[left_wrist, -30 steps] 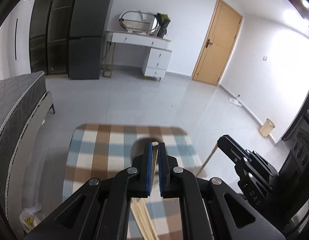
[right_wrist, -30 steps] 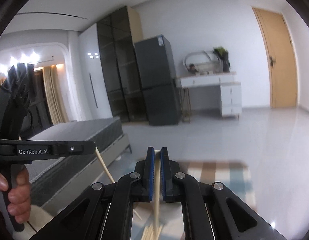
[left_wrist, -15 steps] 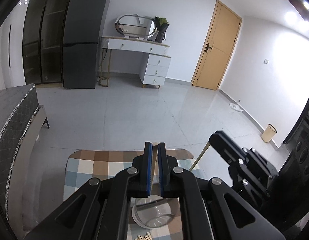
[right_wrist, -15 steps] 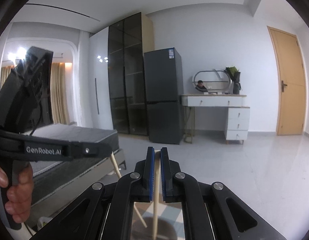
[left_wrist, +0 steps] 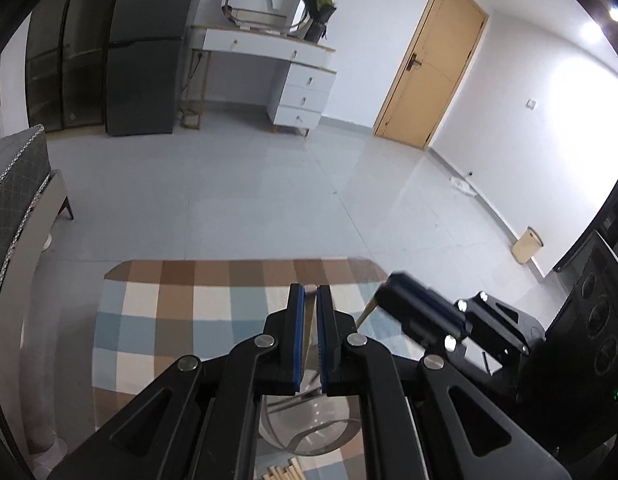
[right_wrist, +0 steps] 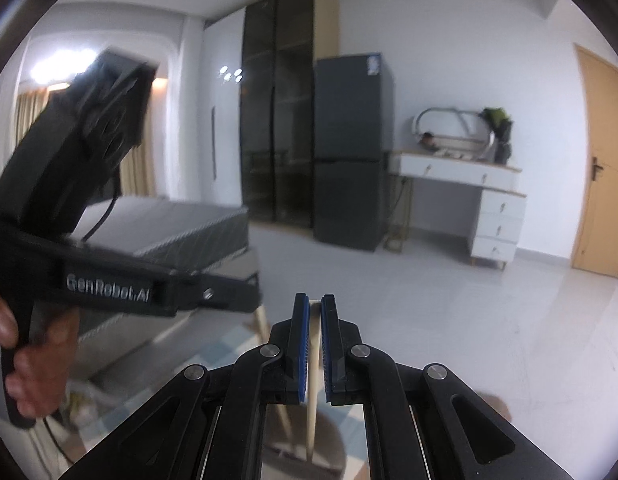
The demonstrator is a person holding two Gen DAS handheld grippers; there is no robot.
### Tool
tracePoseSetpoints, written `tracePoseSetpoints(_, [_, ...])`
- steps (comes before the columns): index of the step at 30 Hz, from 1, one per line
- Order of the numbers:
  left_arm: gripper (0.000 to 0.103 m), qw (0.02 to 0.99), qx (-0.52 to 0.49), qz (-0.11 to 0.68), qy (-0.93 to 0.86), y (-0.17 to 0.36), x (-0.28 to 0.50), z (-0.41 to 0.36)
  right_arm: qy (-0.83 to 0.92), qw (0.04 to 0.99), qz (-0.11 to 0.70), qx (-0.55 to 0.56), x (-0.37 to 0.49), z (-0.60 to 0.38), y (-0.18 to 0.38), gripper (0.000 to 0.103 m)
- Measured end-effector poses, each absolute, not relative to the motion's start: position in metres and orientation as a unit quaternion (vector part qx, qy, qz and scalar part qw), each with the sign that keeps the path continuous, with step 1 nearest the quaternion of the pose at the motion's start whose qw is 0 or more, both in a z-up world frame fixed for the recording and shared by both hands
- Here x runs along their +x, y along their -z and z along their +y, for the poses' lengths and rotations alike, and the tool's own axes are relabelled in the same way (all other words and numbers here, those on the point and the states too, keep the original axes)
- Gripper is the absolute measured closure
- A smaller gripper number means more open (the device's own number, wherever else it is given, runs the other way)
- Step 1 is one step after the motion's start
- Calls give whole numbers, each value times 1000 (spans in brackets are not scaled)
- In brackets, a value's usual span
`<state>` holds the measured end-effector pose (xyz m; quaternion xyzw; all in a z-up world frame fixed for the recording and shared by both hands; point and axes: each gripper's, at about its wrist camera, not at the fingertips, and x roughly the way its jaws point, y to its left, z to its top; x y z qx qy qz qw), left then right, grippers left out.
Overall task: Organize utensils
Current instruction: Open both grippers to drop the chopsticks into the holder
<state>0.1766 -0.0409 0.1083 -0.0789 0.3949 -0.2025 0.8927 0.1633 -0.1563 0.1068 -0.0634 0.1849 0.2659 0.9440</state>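
Grey fridge (left_wrist: 143,64), white dressing table (left_wrist: 269,50), wooden door (left_wrist: 431,64), bed (right_wrist: 169,228)

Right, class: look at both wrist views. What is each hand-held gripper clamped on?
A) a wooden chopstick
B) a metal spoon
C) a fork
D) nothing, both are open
A: the left hand-held gripper and the right hand-held gripper each pinch a pale wooden chopstick between blue pads, above a glass cup.

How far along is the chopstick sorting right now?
Nothing looks finished: whether the glass cup holds any is unclear. In hand: the left claw and right claw each grip one chopstick over it. Left: loose chopsticks on the checked tablecloth.
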Motion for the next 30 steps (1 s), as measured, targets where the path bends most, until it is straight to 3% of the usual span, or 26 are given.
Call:
tracePoseSetpoints(2, [89, 894, -76, 398, 193, -111, 173, -38, -277, 939, 197, -56, 158, -156, -102, 96])
tracePoseSetpoints(4, [54, 899, -82, 393, 174, -117, 169, -31, -275, 939, 203, -45, 153, -159, -102, 85])
tracePoseSetpoints(5, [49, 904, -89, 384, 168, -123, 166, -26, -273, 939, 209, -32, 150, -164, -102, 71])
tracePoseSetpoints(6, [47, 908, -94, 375, 163, -126, 163, -22, -273, 938, 213, -18, 146, -169, -102, 63])
tracePoseSetpoints(11, [46, 917, -93, 360, 145, -148, 134, -9, -264, 940, 215, 10, 119, -187, -110, 56])
tracePoseSetpoints(13, [40, 920, -92, 354, 140, -156, 123, -6, -258, 942, 214, 13, 106, -193, -116, 53])
tracePoseSetpoints(18, [29, 933, -98, 326, 118, -180, 85, 1, -242, 949, 198, 30, 71, -204, -138, 28])
tracePoseSetpoints(21, [22, 940, -102, 313, 92, -186, 62, 1, -229, 954, 191, 36, 52, -204, -149, 20])
tracePoseSetpoints(24, [21, 944, -98, 304, 87, -188, 38, -3, -198, 964, 176, 36, 33, -205, -157, 7])
tracePoseSetpoints(30, [19, 947, -108, 294, 67, -188, 5, -1, -183, 969, 162, 40, -6, -203, -164, 3])
